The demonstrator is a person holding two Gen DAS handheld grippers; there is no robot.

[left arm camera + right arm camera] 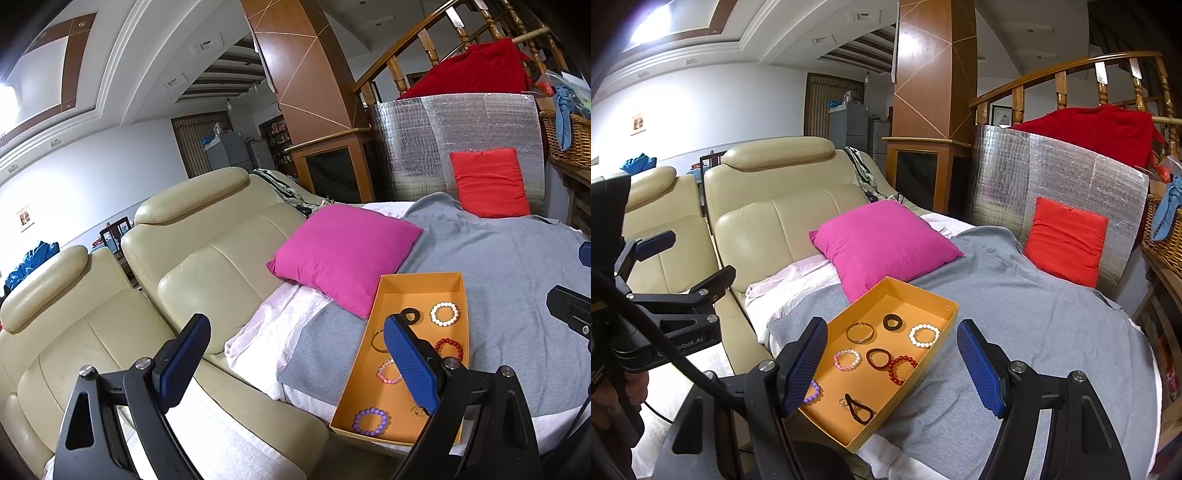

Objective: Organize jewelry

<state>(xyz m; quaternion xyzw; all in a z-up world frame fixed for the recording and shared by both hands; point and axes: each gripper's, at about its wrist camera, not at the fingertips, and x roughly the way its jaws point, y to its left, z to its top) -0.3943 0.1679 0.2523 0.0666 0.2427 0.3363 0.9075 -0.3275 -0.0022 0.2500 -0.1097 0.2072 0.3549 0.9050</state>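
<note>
An orange tray (945,308) (421,278) lies on a grey blanket and holds several pieces of jewelry. In it lie a white bead bracelet (924,335) (445,314), a red bead bracelet (902,369), a pink bracelet (847,359), a purple bracelet (370,422), a metal bangle (860,332) and dark hair ties (879,358). My right gripper (892,354) is open and empty above the tray's near end. My left gripper (295,354) is open and empty, over the sofa seat left of the tray. It also shows in the right wrist view (665,258).
A pink cushion (882,243) rests just behind the tray. A red cushion (1065,240) leans on a silver foil panel (1052,173). A cream leather sofa (207,236) is at the left. A wicker basket (569,140) stands at the right.
</note>
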